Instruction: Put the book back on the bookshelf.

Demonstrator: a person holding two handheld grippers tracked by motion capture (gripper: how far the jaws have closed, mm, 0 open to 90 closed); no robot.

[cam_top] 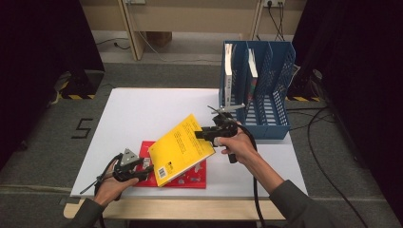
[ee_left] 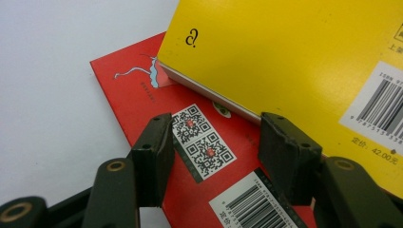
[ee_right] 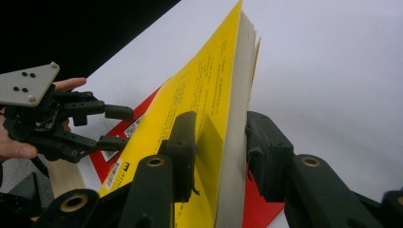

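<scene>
High view first, working from the left and placing everything by the red book: we see our left claw at that book's left edge, low over the bench. In the left gripper view its jaws stand spread with the red cover's printed codes showing between them, one pad just under the lower edge of the yellow book, and the pads press on nothing.

Next comes the yellow book, lying slantwise across the red one, its barcode corner down near the left claw and its far corner raised toward the blue file rack. Our right claw pinches that raised end; in the right gripper view the two pads sit on either side of the book, one on the yellow cover and one on the page block, so it is held edge-on.

What the next move turns on, as we judge it: the yellow book's long axis runs from the left claw up to the right claw, and the rack stands beyond the red book on the right, so the right hand is the nearer one to carry it there.

Counting: two books on the bench, two books upright in the rack, one rack, two claws.
</scene>
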